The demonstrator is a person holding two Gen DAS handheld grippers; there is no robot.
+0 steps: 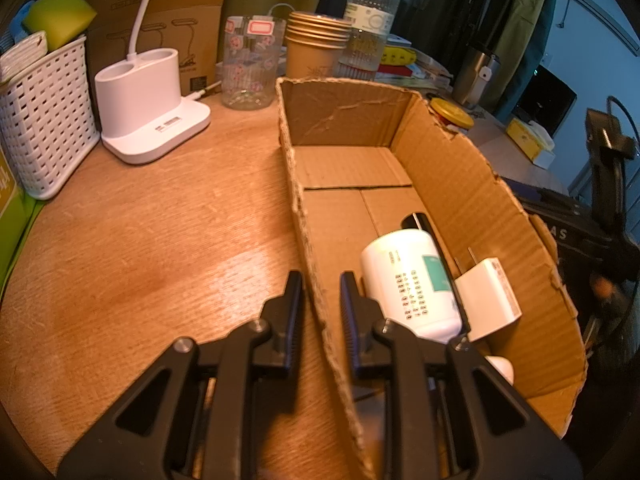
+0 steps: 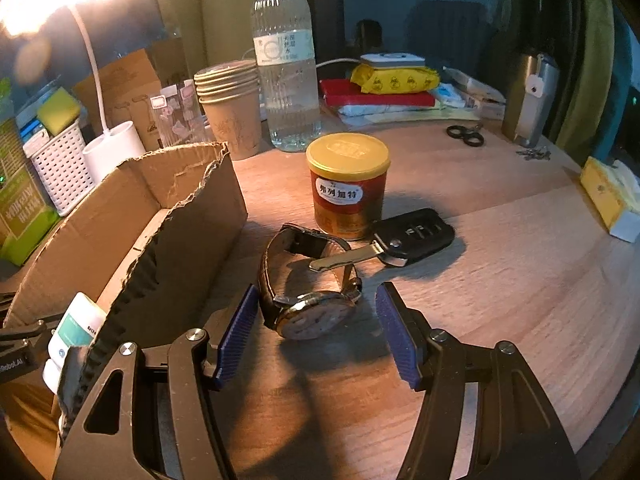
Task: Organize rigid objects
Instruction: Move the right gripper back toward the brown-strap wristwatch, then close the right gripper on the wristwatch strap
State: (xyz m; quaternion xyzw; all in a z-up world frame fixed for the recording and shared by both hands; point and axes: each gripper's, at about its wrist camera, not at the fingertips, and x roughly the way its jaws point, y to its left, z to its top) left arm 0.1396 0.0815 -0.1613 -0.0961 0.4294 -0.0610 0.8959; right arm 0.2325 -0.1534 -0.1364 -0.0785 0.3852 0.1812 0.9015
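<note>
An open cardboard box (image 1: 472, 184) lies on the wooden table; it also shows in the right wrist view (image 2: 188, 216). Inside it lie a white bottle (image 1: 412, 280) and a white charger plug (image 1: 488, 296). My left gripper (image 1: 320, 284) straddles the box's left wall, jaws narrowly apart, one finger on each side of the wall (image 1: 316, 280). My right gripper (image 2: 316, 308) is open around a wristwatch (image 2: 312, 300) with a dark strap lying on the table. A black car key (image 2: 400, 240) and a red tin with a yellow lid (image 2: 348, 184) stand just beyond the watch.
At the back are a water bottle (image 2: 286, 60), stacked paper cups (image 2: 232, 104), a glass (image 1: 248, 64), a white lamp base (image 1: 148, 104) and a white basket (image 1: 44, 120). Scissors (image 2: 466, 135), a steel flask (image 2: 530, 100) and a yellow tissue box (image 2: 612, 196) sit to the right.
</note>
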